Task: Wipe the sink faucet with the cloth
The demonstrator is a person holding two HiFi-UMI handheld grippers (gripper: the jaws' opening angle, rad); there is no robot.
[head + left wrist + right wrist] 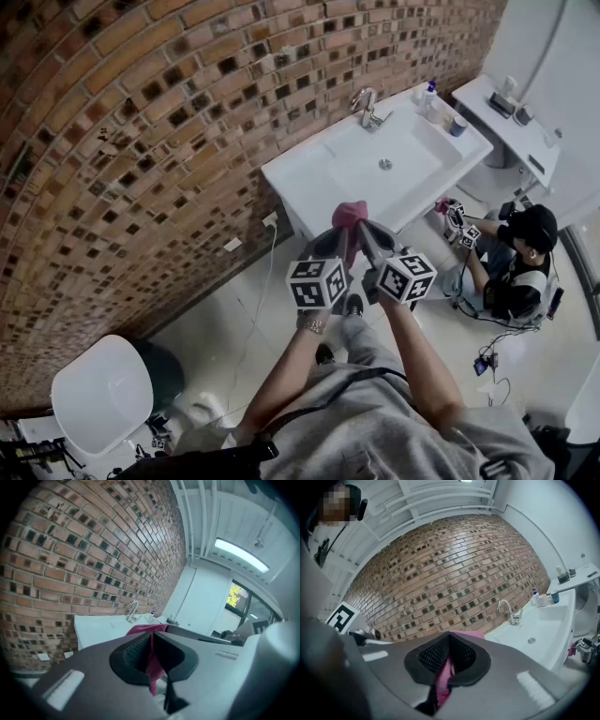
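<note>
A pink cloth (351, 215) hangs bunched between both grippers, just in front of the white sink (309, 174). My left gripper (340, 234) and my right gripper (364, 231) meet tip to tip, each shut on the cloth. In the left gripper view the cloth (153, 662) runs down through the closed jaws of the left gripper (152, 633). The right gripper (450, 638) pinches the cloth (443, 679) the same way. The chrome faucet (366, 107) stands at the sink's back edge by the brick wall, well beyond both grippers; it also shows as the faucet (132, 611) and the faucet (506, 609).
Small bottles (429, 94) stand at the sink's far corner, with a white side shelf (506, 127) beyond. A person in a black cap (525, 246) sits on the floor at the right. A white round seat (101, 394) is at lower left. The brick wall (141, 141) runs along the left.
</note>
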